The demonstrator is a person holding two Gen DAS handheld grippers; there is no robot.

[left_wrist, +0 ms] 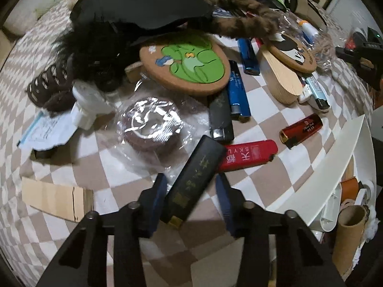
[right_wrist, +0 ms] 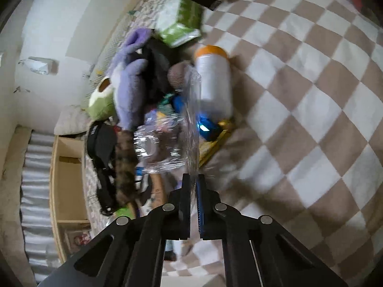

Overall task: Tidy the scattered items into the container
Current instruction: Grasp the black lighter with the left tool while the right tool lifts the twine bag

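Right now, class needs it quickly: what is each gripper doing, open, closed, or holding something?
Left gripper: open around the black lighter.
Right gripper: closed on clear plastic wrap.

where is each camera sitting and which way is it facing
Left wrist: sits behind the left claw, looking forward and down at the checkered cloth strewn with lighters; its fingers bracket a black lighter, white container at right.
Right wrist: sits behind the right claw, rolled sideways, facing a clutter pile; its fingers pinch clear plastic wrap.
Shared: the cloth, the purple plush and the brown furry strip.
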